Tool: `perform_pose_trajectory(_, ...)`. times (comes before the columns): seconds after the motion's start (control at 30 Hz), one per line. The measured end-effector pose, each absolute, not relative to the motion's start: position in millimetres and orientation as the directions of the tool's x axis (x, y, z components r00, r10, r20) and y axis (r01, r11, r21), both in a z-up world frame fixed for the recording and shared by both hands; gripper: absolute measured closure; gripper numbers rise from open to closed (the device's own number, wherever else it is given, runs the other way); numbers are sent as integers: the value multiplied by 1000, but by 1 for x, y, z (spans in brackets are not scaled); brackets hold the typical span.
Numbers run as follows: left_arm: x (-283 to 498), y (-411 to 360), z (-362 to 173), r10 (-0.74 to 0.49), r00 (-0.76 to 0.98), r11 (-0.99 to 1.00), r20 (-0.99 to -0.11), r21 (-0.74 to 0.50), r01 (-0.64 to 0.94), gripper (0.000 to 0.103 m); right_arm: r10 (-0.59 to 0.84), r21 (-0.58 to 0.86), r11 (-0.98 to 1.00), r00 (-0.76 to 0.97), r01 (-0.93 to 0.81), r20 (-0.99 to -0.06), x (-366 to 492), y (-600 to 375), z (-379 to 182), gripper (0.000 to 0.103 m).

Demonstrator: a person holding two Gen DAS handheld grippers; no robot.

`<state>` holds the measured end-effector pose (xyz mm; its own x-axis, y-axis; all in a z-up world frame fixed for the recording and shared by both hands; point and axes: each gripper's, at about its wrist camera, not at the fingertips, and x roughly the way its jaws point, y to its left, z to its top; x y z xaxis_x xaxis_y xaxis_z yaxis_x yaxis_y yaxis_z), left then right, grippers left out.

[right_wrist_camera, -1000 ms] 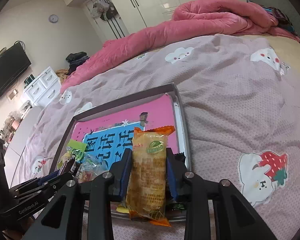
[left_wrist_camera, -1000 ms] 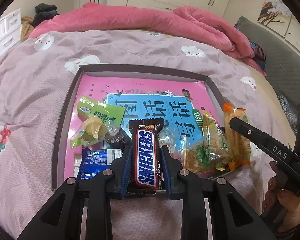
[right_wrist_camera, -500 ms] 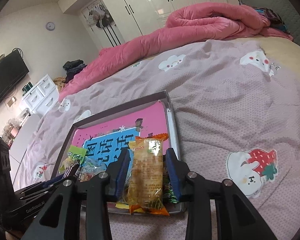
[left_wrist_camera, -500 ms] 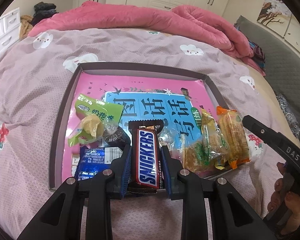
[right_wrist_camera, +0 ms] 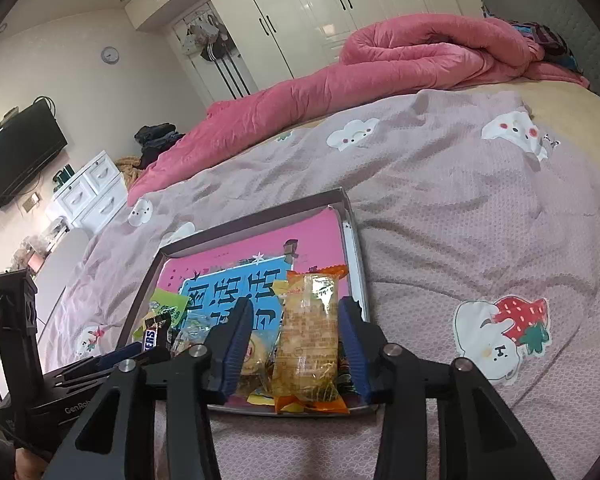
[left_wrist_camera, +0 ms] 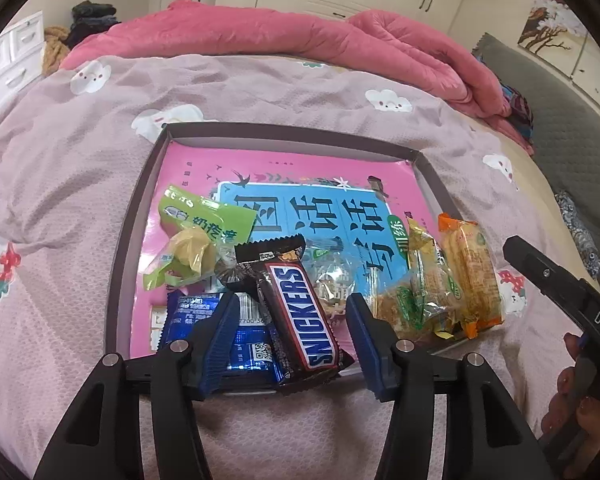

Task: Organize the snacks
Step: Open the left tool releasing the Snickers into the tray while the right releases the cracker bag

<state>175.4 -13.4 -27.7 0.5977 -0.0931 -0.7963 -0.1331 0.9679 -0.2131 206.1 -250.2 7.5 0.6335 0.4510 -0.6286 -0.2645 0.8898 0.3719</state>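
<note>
A Snickers bar (left_wrist_camera: 300, 316) lies tilted on a blue packet (left_wrist_camera: 244, 332) at the near edge of the dark-rimmed tray (left_wrist_camera: 132, 240). My left gripper (left_wrist_camera: 291, 304) straddles it, jaws opening, pads clear of the wrapper. An orange-ended cracker packet (right_wrist_camera: 308, 336) rests in the tray's near right corner (right_wrist_camera: 352, 240). My right gripper (right_wrist_camera: 295, 308) is around it, jaws opening, with a gap at the left pad. A green packet (left_wrist_camera: 204, 220) and yellow-green packets (left_wrist_camera: 424, 280) also lie in the tray.
The tray sits on a mauve bedspread (left_wrist_camera: 80, 200) with cloud prints. A pink quilt (left_wrist_camera: 300, 40) is bunched along the far side. White drawers (right_wrist_camera: 92, 192) and a wall TV (right_wrist_camera: 16, 152) stand left. A person's hand (left_wrist_camera: 572, 412) holds the right gripper.
The left jaws spread and let go of the Snickers bar, which tipped over onto the blue packet. The right jaws widened off the cracker packet, now lying in the tray.
</note>
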Motion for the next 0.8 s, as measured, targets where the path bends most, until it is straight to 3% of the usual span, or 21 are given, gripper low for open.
perform_pose_trajectory(0.17, 172, -11, -21, -89, 609, 966, -788, -217, -139, 33, 443, 360, 894, 656, -268, -611, 202, -252, 13, 51)
perform_pose_trajectory(0.43, 168, -9, -8, -78, 634, 966, -769, -216, -142, 28, 412, 325, 908, 694, -263, -591, 194, -253, 22, 35)
perform_pose_trajectory(0.8, 160, -6, 7, -75, 665, 965, -743, -223, -140, 22, 380, 277, 924, 728, -265, -571, 184, -251, 30, 24)
